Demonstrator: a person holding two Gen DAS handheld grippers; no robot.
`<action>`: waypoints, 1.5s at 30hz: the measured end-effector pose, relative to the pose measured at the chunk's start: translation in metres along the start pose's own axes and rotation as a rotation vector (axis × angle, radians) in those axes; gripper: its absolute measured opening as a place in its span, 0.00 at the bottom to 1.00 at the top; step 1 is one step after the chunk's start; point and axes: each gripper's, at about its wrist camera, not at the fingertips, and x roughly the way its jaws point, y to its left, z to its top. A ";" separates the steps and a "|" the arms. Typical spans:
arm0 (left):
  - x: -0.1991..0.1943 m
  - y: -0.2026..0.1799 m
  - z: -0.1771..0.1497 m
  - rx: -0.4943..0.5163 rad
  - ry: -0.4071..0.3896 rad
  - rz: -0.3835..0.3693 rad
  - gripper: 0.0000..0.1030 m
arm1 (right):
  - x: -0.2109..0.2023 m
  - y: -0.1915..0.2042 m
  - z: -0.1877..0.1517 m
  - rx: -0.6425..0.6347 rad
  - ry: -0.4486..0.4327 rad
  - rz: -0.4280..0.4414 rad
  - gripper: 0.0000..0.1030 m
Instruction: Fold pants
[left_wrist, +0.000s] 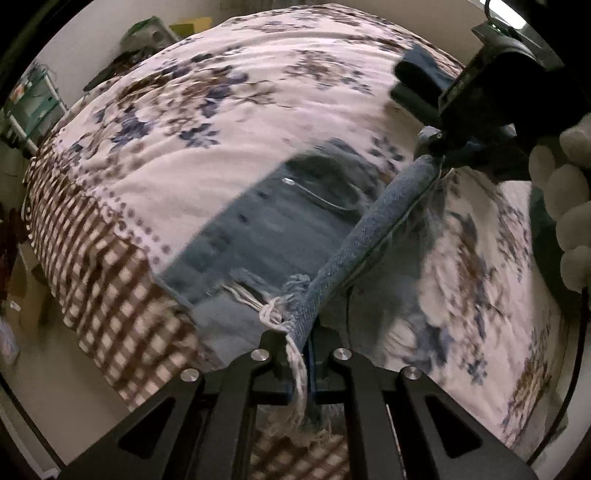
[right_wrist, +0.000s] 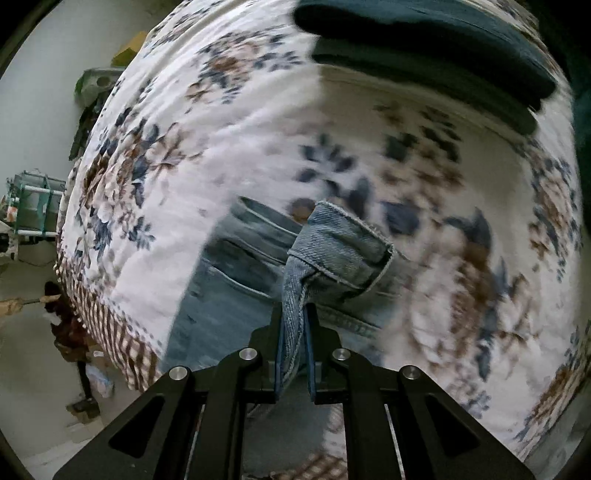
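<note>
Blue denim pants (left_wrist: 266, 229) lie on a floral bedspread (left_wrist: 221, 110). My left gripper (left_wrist: 299, 343) is shut on the frayed hem of a leg and holds it taut above the bed. The stretched edge runs up right to my right gripper (left_wrist: 439, 147), seen in the left wrist view. In the right wrist view my right gripper (right_wrist: 297, 314) is shut on the pants' waistband (right_wrist: 332, 251), lifted over the rest of the denim (right_wrist: 221, 288). Both views are blurred by motion.
A stack of dark folded clothes (right_wrist: 424, 48) lies at the far side of the bed, also seen in the left wrist view (left_wrist: 417, 81). The bed's checked edge (left_wrist: 110, 266) drops to the floor at left. Shelves and clutter (left_wrist: 33, 99) stand by the wall.
</note>
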 end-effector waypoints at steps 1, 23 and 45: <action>0.003 0.006 0.003 -0.007 0.001 -0.001 0.03 | 0.007 0.013 0.005 -0.006 0.004 -0.006 0.10; 0.092 0.124 0.060 -0.270 0.106 -0.033 0.59 | 0.117 0.123 0.072 -0.108 0.104 -0.079 0.46; 0.064 0.073 -0.012 -0.703 0.147 -0.190 0.73 | 0.033 -0.068 -0.012 0.023 0.103 0.096 0.89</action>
